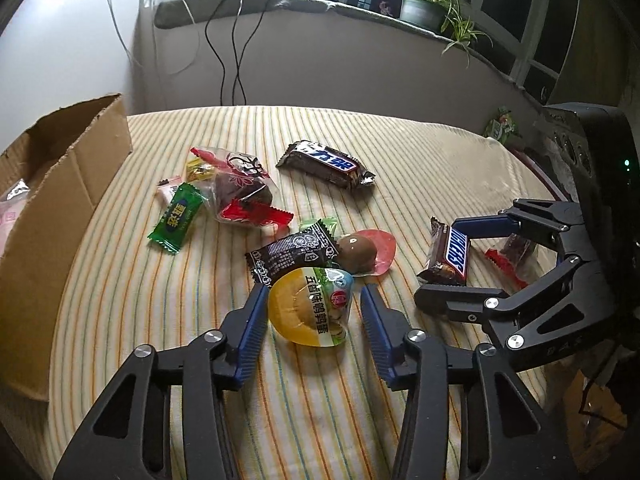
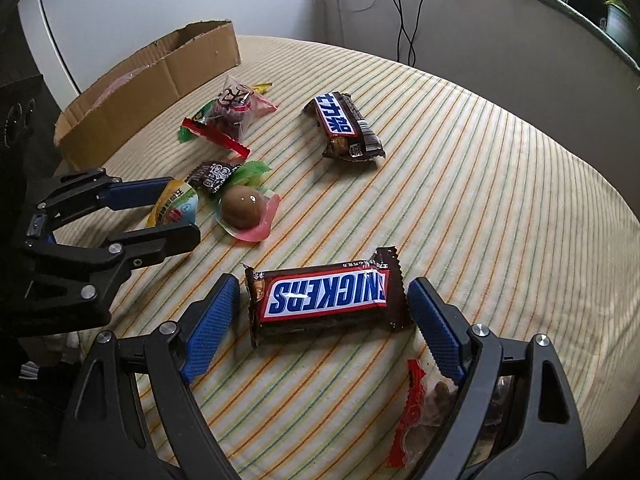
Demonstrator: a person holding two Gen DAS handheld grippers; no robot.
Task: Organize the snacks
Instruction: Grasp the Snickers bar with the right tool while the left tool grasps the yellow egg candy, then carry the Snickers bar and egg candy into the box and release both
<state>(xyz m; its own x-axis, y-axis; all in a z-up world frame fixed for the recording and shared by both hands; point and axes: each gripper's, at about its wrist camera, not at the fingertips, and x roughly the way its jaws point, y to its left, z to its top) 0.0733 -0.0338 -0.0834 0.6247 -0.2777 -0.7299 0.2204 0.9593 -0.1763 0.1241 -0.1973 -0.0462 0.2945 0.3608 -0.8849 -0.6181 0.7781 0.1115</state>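
A yellow vacuum-packed egg snack [image 1: 308, 312] lies on the striped cloth [image 1: 200, 320] between the fingers of my left gripper [image 1: 314, 292]. Its left pad touches the pack's edge, while a gap remains on the right, so the gripper is open. A Snickers bar [image 2: 324, 300] lies crosswise between the wide-open fingers of my right gripper [image 2: 323, 282], clear of both pads. The left wrist view shows the right gripper [image 1: 440, 260] straddling that bar [image 1: 452, 256]. The cardboard box [image 1: 80, 184] stands open at the left, with a pale packet inside.
Loose on the cloth: a second chocolate bar [image 1: 324, 164], a brown egg in a red pack [image 1: 360, 254], a black sachet [image 1: 288, 254], a green candy [image 1: 178, 218] and a clear red-edged bag [image 1: 240, 192]. Another red-edged packet [image 2: 416, 412] lies under the right gripper. Cables hang behind.
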